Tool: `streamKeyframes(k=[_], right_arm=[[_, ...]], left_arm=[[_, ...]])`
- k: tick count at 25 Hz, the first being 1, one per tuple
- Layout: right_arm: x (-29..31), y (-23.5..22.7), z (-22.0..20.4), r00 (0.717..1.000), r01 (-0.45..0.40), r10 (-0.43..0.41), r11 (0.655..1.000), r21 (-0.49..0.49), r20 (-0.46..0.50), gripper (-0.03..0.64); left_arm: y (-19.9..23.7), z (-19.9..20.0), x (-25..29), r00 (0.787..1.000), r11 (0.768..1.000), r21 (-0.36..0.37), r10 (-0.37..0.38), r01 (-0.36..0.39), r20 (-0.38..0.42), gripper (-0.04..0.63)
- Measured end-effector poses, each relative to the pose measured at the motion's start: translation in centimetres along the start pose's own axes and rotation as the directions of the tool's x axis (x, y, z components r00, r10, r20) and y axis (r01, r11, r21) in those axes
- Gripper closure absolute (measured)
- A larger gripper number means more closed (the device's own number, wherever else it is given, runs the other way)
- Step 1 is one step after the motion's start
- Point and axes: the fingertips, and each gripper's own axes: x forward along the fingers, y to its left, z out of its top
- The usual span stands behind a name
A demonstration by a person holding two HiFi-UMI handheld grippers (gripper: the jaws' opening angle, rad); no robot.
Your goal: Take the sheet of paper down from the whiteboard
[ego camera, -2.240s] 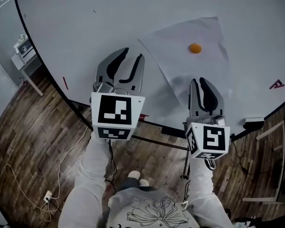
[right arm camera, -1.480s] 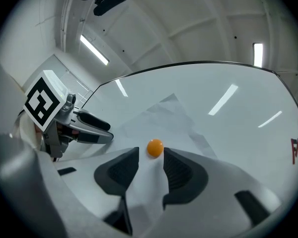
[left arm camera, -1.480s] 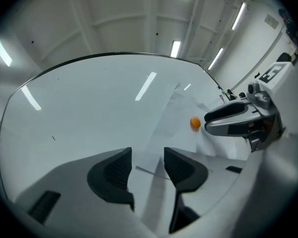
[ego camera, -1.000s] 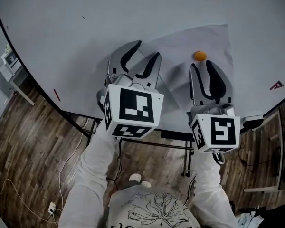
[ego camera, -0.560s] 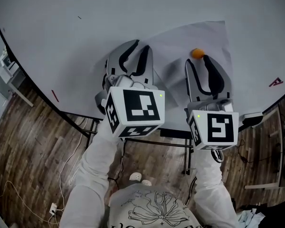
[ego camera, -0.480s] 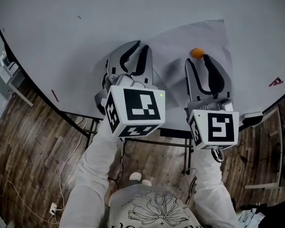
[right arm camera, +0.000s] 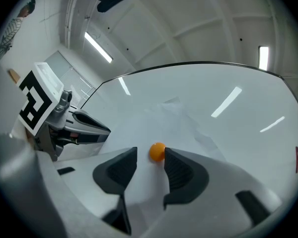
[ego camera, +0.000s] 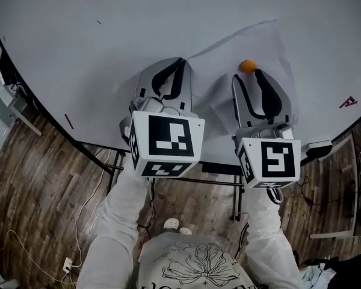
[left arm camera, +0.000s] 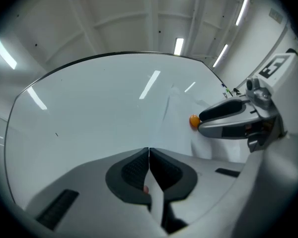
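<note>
Nearest, at the whiteboard's (ego camera: 108,35) lower edge: left claw (ego camera: 180,62) just closing, now clenched on the sheet of paper's (ego camera: 271,44) left edge, creasing it. Beside it, right claw (ego camera: 248,77) just opening, released, straddling the orange magnet (ego camera: 247,66) pinning the sheet. Leaves, likely, only lifting that magnet.

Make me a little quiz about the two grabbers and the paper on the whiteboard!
1. True or false: the left gripper is clamped on the sheet of paper.
2. What colour is the magnet on the paper? A red, B orange, C green.
3. Fill in: the jaws of the right gripper stand ___.
Key: 1 true, its jaws have just been closing on the paper's edge. 2 B. 3 open, having just been opening, with the magnet by their tips.
</note>
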Motion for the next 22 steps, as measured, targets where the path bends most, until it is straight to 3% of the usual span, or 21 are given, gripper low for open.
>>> streamKeyframes(k=[5,9,12,17,22], right_arm=[[0.0,0.2,0.0,1.0,-0.005,0.005,1.0,-0.002,-0.009,0.448],[0.1,0.3,-0.1,1.0,-0.001,0.001,1.0,0.001,-0.012,0.446],[0.1,0.3,0.0,1.0,0.0,0.0,1.0,0.001,-0.011,0.446],[0.0,0.2,-0.1,1.0,0.001,-0.001,1.0,0.006,-0.01,0.446],[0.0,0.4,0.0,1.0,-0.008,0.008,1.0,0.004,-0.012,0.446]], left_arm=[[-0.6,0.8,-0.7,0.996,0.996,-0.045,-0.068,0.071,0.058,0.586],[-1.1,0.8,-1.3,0.984,0.978,-0.133,-0.15,0.162,0.097,0.584],[-1.3,1.0,-1.5,0.976,0.971,-0.135,-0.184,0.199,0.115,0.565],[-3.6,2.1,-1.4,0.945,0.942,-0.127,-0.293,0.312,0.148,0.427],[-5.3,2.3,-2.5,0.899,0.889,-0.158,-0.402,0.429,0.175,0.408]])
